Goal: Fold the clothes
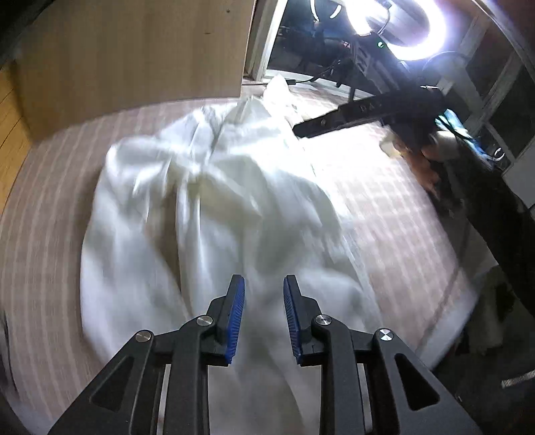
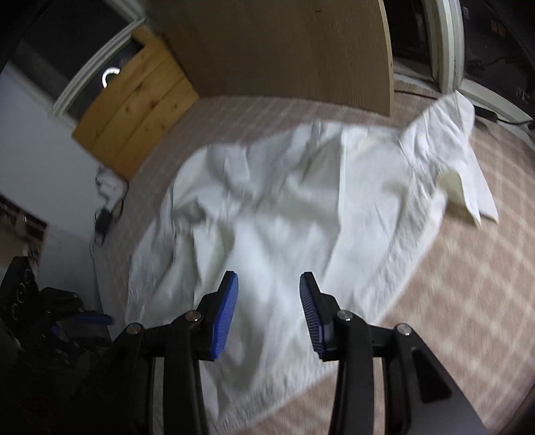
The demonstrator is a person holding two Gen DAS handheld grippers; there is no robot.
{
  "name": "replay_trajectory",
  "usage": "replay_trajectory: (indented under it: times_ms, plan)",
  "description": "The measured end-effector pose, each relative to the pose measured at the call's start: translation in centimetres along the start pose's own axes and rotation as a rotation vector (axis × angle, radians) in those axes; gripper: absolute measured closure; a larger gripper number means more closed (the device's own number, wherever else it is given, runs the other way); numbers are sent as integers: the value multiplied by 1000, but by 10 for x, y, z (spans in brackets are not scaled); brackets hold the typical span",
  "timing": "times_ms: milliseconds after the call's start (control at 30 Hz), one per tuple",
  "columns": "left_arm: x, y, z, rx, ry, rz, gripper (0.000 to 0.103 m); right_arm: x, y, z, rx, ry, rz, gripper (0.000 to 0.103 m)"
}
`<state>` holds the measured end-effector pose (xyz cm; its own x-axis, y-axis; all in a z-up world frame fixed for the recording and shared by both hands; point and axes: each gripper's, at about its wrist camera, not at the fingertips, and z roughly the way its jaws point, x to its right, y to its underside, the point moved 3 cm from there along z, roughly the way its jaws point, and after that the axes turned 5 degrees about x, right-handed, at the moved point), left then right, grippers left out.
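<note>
White shirt [image 2: 284, 200] lies rumpled on the plaid bedcover [image 2: 451, 301], no fold visible yet. Left gripper [image 1: 264, 316] and right gripper [image 2: 269, 309] above it, both parted, empty.

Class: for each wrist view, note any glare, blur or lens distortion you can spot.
Left wrist view: ring light glares top right, white garment motion-blurred. Right wrist view: dimmer, no glare, checked bedcover smeared, headboard bowed by the fisheye.
</note>
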<state>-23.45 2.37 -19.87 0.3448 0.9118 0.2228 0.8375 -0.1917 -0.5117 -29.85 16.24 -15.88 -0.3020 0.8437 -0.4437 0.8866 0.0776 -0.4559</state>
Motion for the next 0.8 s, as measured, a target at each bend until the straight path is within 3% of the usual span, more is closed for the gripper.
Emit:
replay_trajectory:
  times_ms: [100, 267, 367, 500, 567, 700, 800]
  plan:
    - [-17, -27, 37, -39, 3, 16, 80, 1, -11, 20, -10, -4, -13, 67]
    - [-36, -36, 81, -95, 52, 25, 81, -4, -17, 58, -51, -20, -25, 67]
    - [-45, -44, 89, -47, 28, 18, 81, 2, -19, 73, -69, -14, -17, 70]
    - [-76, -44, 66, 72, -45, -72, 80, 12, -18, 80, -82, 58, -30, 74]
    - [-89, -42, 57, 82, -119, -90, 81, 13, -18, 81, -82, 53, -37, 74]
    - [-82, -44, 46, 46, -35, -66, 80, 7, -19, 74, -80, 38, -59, 74]
    - [-55, -45, 56, -19, 52, -41, 70, -4, -19, 68, -90, 43, -104, 74]
